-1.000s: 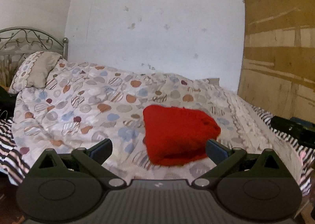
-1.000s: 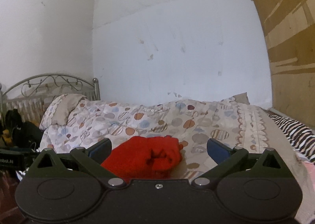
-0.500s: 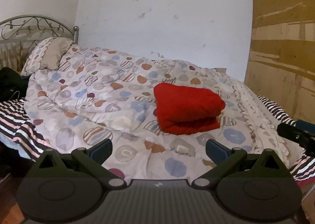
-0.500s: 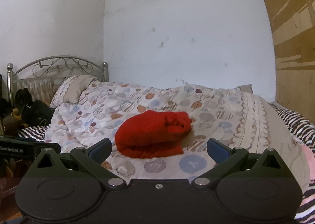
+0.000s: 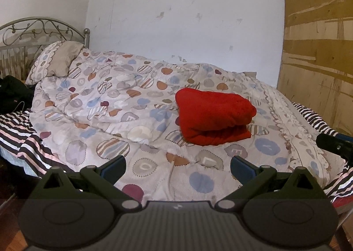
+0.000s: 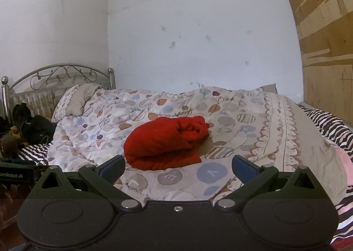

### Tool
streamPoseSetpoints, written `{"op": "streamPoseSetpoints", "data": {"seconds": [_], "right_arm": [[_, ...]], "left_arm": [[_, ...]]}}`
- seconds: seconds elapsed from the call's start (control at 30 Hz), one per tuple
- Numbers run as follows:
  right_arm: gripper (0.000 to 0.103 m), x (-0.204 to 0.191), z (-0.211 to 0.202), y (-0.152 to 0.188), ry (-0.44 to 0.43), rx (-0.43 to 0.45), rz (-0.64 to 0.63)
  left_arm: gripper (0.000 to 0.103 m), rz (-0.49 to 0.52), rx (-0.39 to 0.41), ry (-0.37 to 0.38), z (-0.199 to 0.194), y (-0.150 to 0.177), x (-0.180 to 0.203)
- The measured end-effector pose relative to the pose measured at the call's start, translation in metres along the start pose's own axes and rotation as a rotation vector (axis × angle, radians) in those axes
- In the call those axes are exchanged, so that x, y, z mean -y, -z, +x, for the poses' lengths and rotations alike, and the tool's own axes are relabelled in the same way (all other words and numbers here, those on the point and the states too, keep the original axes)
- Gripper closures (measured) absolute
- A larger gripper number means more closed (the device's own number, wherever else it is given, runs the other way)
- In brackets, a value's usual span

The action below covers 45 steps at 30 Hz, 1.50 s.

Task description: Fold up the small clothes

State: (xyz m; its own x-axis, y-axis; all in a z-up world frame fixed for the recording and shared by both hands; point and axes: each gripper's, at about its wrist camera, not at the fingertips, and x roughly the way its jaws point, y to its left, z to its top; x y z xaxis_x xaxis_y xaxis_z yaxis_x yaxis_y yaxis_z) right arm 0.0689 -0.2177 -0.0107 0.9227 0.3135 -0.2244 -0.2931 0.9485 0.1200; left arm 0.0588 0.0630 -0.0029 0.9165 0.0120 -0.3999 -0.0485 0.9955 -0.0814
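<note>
A red garment (image 5: 213, 116) lies folded in a thick bundle on the patterned quilt (image 5: 114, 105) of the bed; it also shows in the right wrist view (image 6: 167, 144). My left gripper (image 5: 177, 166) is open and empty, held back from the bundle near the bed's front edge. My right gripper (image 6: 177, 164) is open and empty, also short of the bundle. The right gripper's tip shows at the right edge of the left wrist view (image 5: 333, 144).
A pillow (image 5: 57, 61) lies at the metal headboard (image 5: 42, 28) on the left. Dark clothes and toys (image 6: 28, 127) sit left of the bed. A striped sheet (image 6: 331, 125) shows at the right, below a wooden board (image 5: 317, 37). White walls stand behind.
Both grippers have pulled back from the red bundle, which now looks smaller and farther off. More of the quilt in front of it is in view. Both stayed open.
</note>
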Motion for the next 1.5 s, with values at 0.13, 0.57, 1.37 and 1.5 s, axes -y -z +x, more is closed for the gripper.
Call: {"op": "streamPoseSetpoints", "data": {"seconds": [0.13,0.57,1.37,1.5], "right_arm": [[0.000,0.000,0.000,0.000,-0.001,0.000,0.000],[0.000,0.000,0.000,0.000,0.001,0.002,-0.004],[0.000,-0.001,0.000,0.000,0.001,0.003,-0.007],[0.000,-0.001,0.000,0.000,0.001,0.002,-0.008]], "left_arm": [[0.000,0.001,-0.005,0.001,0.001,0.002,0.000],[0.000,0.001,-0.006,0.000,0.002,0.003,0.000],[0.000,0.002,-0.027,-0.019,-0.001,0.005,0.003],[0.000,0.017,-0.048,-0.075,0.000,0.002,0.011]]}}
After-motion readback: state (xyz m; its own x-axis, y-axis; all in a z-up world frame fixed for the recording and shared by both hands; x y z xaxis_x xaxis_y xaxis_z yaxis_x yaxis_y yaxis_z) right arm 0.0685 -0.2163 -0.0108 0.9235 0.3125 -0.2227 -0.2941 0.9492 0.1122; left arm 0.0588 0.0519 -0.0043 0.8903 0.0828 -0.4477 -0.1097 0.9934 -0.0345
